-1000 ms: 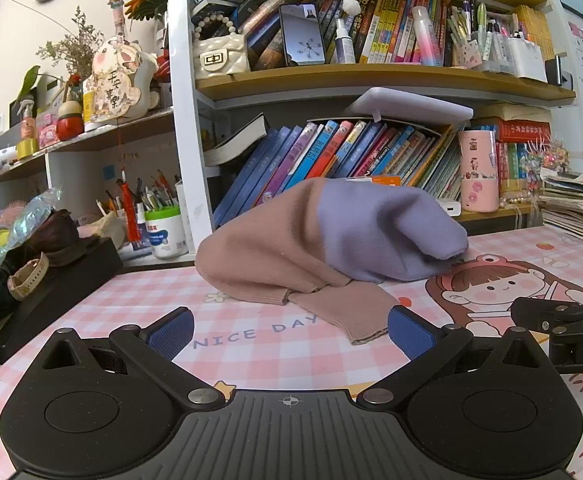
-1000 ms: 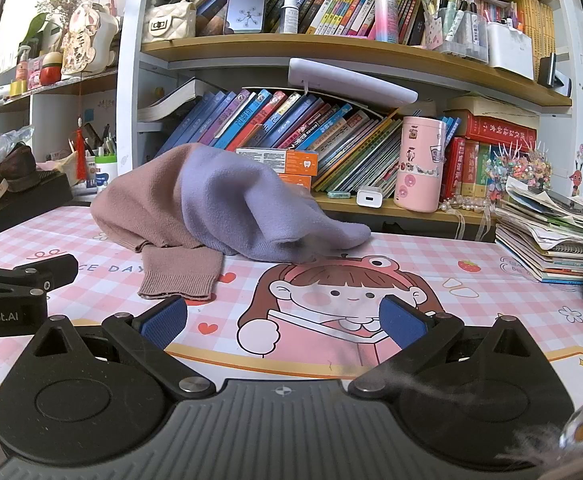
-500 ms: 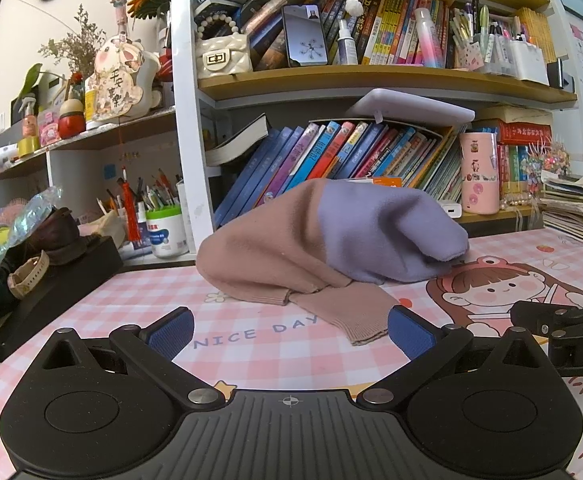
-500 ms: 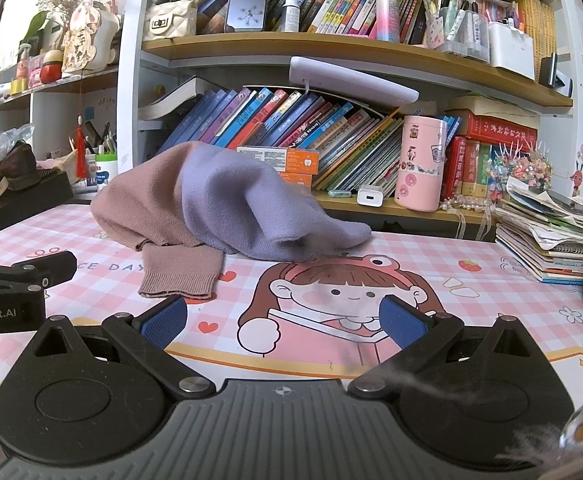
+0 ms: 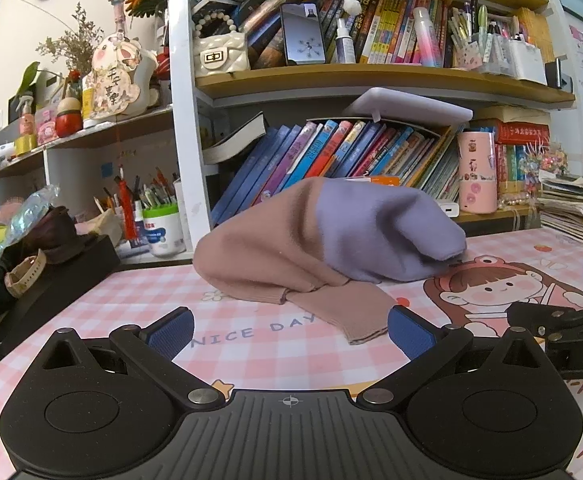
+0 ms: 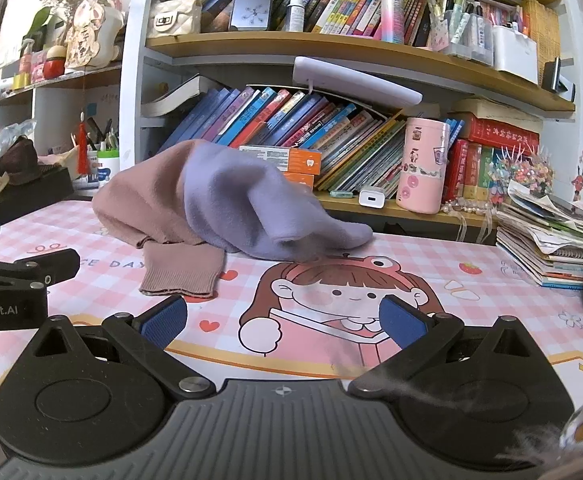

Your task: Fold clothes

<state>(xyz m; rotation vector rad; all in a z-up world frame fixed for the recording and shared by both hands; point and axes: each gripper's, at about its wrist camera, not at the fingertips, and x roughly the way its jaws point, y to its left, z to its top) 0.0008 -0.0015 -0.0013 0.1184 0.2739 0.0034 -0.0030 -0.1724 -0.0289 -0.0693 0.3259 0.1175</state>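
A knitted garment, dusty pink on the left and lilac on the right (image 5: 323,236) (image 6: 219,208), lies heaped on the pink checked table mat (image 5: 251,344) (image 6: 471,280). One pink ribbed cuff (image 5: 351,312) (image 6: 181,274) trails toward me. My left gripper (image 5: 289,330) stands open low over the mat, just short of that cuff, with nothing between its blue pads. My right gripper (image 6: 283,320) is open too, above the cartoon girl print, a little short of the heap. Each gripper's black finger shows at the edge of the other's view.
Behind the garment stands a bookshelf (image 5: 371,80) full of leaning books, with a pink tumbler (image 6: 421,166) and a white charger (image 6: 371,198) on its lowest board. A stack of papers (image 6: 551,240) lies at the right; a black box (image 5: 51,280) sits at the left.
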